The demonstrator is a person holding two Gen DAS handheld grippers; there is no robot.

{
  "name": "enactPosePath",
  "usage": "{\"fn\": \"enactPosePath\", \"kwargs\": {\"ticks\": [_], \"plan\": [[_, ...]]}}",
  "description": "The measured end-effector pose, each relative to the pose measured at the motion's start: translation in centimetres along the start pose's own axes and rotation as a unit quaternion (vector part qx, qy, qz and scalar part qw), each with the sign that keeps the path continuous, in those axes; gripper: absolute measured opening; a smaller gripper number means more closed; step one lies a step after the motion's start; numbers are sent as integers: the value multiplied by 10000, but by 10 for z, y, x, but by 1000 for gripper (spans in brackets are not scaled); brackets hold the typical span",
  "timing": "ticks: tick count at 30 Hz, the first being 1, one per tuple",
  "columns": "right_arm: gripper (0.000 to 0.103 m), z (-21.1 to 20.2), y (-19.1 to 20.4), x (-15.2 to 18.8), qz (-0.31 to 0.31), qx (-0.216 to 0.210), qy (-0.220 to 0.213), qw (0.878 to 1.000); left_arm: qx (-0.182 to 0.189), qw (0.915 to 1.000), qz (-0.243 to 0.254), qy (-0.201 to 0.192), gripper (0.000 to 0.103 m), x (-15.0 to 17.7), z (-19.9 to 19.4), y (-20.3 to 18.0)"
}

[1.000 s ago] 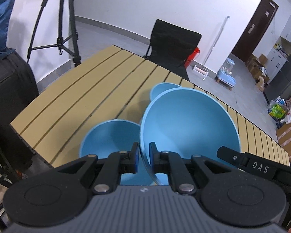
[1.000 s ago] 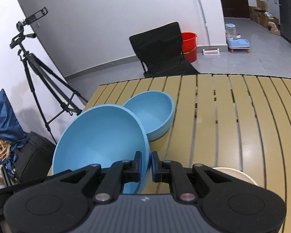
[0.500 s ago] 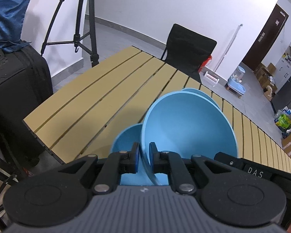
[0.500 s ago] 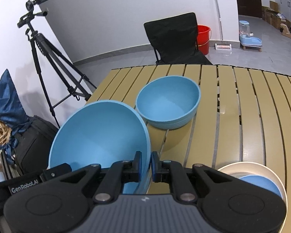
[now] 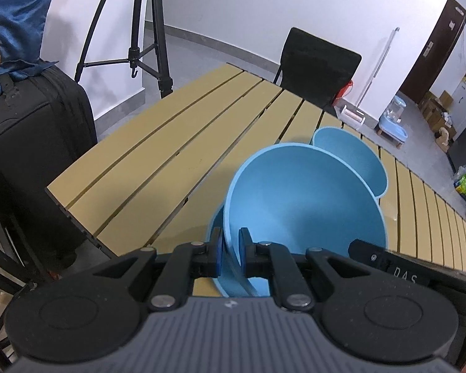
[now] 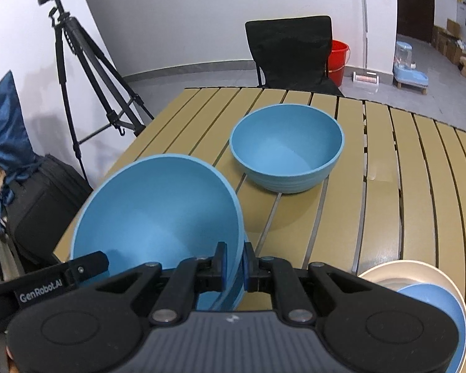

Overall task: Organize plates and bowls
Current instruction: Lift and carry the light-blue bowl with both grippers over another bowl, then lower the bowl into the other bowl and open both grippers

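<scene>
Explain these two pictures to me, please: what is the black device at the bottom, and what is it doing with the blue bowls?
No robot is here. A person holds two handheld grippers, each with a camera looking along its two fingers. One picture comes from the left gripper, the other from the right gripper. Both are shut on the rim of the same large blue bowl, on opposite sides, with another blue bowl rim showing just under it. On the slatted wooden table stands a second blue bowl, and near the right gripper a cream plate holds a small blue dish.
</scene>
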State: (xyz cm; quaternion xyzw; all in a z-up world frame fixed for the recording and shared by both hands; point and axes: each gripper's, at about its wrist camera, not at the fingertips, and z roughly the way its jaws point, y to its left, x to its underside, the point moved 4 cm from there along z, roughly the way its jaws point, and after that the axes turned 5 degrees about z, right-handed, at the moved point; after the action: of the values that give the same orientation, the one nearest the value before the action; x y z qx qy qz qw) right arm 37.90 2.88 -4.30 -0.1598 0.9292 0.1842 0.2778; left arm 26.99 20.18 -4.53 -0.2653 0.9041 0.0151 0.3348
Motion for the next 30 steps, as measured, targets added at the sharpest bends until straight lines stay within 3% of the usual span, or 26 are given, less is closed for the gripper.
{"fn": "enactPosePath", "kwargs": {"ticks": [19, 30], "plan": [[10, 21, 21, 12, -784, 514, -91, 9956, -295, 9987, 399, 86, 11, 12, 15, -4], [13, 22, 20, 16, -803, 607, -141, 9948, -324, 9984, 451, 46, 16, 13, 14, -6]]}}
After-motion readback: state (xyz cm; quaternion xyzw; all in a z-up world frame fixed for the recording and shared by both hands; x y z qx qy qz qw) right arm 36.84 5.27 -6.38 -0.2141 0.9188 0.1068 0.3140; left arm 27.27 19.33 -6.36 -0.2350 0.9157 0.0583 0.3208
